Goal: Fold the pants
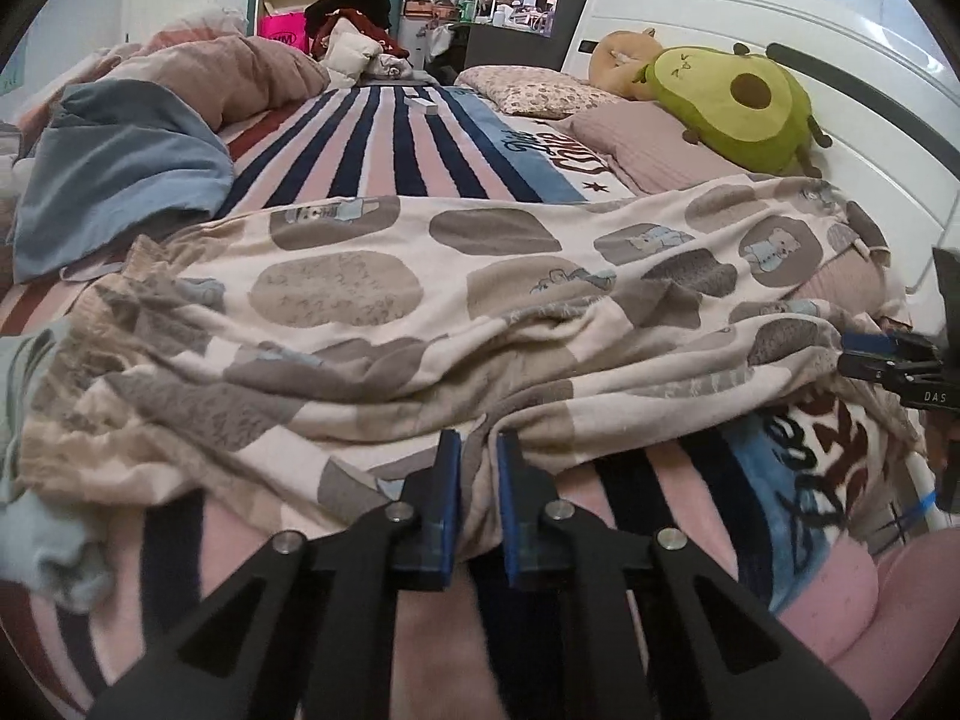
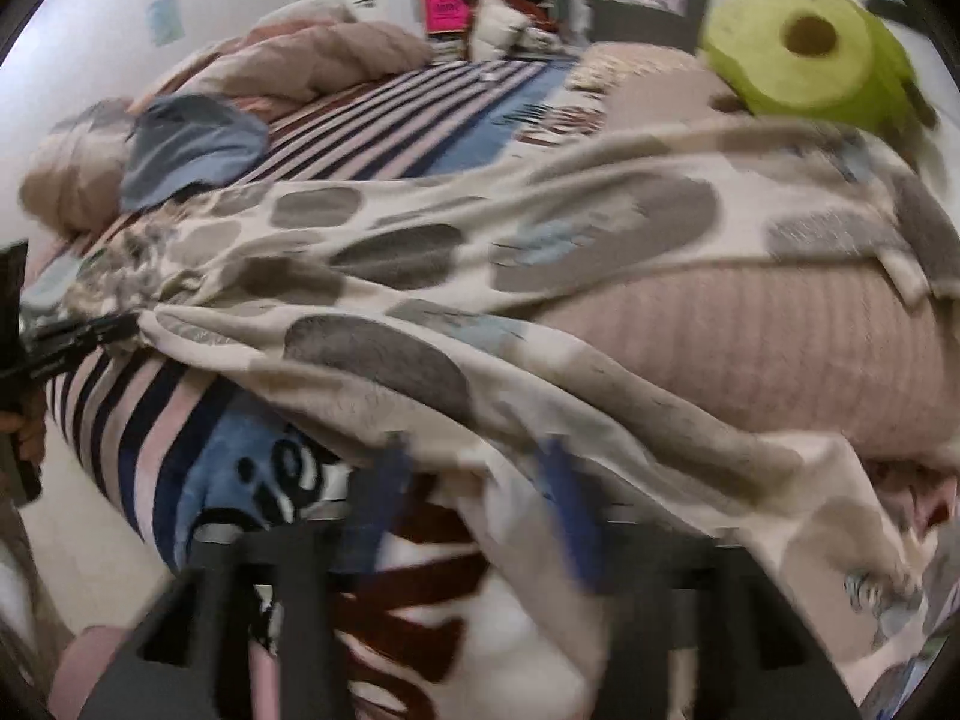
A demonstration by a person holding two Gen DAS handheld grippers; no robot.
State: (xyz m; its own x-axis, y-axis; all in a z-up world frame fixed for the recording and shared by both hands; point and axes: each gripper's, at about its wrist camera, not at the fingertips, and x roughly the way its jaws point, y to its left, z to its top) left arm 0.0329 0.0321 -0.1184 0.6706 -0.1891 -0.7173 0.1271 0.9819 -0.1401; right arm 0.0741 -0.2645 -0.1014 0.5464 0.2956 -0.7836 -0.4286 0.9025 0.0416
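Observation:
The pants (image 1: pixel 420 300) are cream with grey-brown patches and small bear prints. They lie stretched across the striped bed, one end draped over a pink pillow. My left gripper (image 1: pixel 478 462) is shut on the near edge of the cloth, which bunches between its blue pads. My right gripper (image 2: pixel 480 480) is blurred; its blue-padded fingers (image 2: pixel 570 504) stand apart, with pants cloth (image 2: pixel 420 312) hanging between and over them. The right gripper also shows at the right edge of the left wrist view (image 1: pixel 882 360), touching the pants' end.
A striped blanket (image 1: pixel 390 144) covers the bed. An avocado plush (image 1: pixel 738 102) and pillows (image 1: pixel 636 138) sit by the white headboard (image 1: pixel 780 30). A blue cloth (image 1: pixel 120 180) and a bunched duvet (image 1: pixel 240 72) lie at the left. Cluttered shelves stand behind.

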